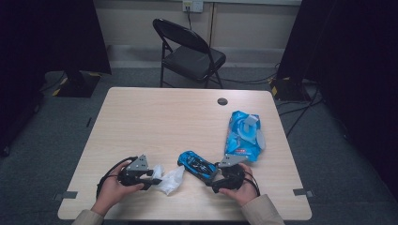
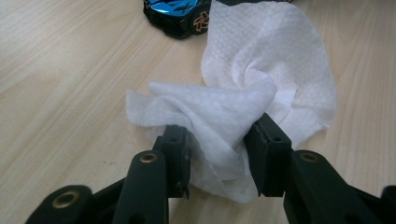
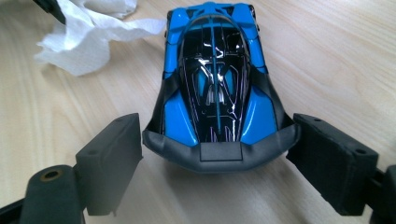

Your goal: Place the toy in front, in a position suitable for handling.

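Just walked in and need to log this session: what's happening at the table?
A person at a wooden table works a pair of tongs in each hand. The left tongs are closed on a crumpled white wipe. The right tongs stand open around the rear of a blue toy car, pads apart from its sides. The car sits on the table beside the wipe. A blue wipes pack lies farther to the right.
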